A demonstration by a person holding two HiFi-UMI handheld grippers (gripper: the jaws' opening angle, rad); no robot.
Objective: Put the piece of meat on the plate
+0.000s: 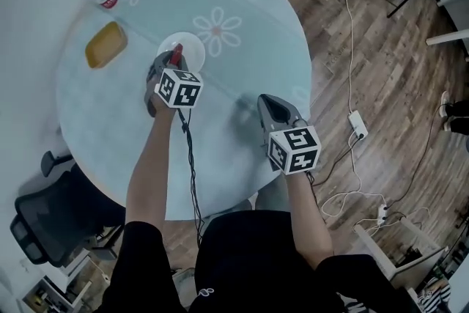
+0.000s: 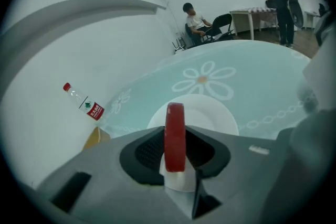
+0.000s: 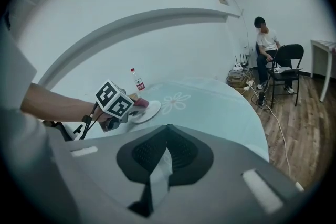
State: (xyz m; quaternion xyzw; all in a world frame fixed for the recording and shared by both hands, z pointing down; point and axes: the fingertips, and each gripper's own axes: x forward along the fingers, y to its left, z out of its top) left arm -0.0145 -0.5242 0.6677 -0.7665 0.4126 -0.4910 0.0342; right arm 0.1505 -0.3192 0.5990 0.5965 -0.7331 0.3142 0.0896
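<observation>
The task is well advanced but not finished. The left gripper pinches the piece of meat, a flat red slab standing on edge between the jaws, and nothing shows the grip loosening. The meat hangs at the near rim of the white plate, which sits towards the middle of the round, flower-patterned worktop. In the left gripper view the plate lies directly beyond the jaws. In the right gripper view the red piece shows at the plate's edge. Whether it already touches the plate cannot be told from any view. The picking up is therefore done and the carry looks almost complete. What seems left is a short move further over the plate, lowering the meat onto it, spreading the jaws and drawing the gripper back. The right gripper has no part in this: it is held over the worktop's near side, well apart from the plate, with its jaws pressed together and nothing between them.
</observation>
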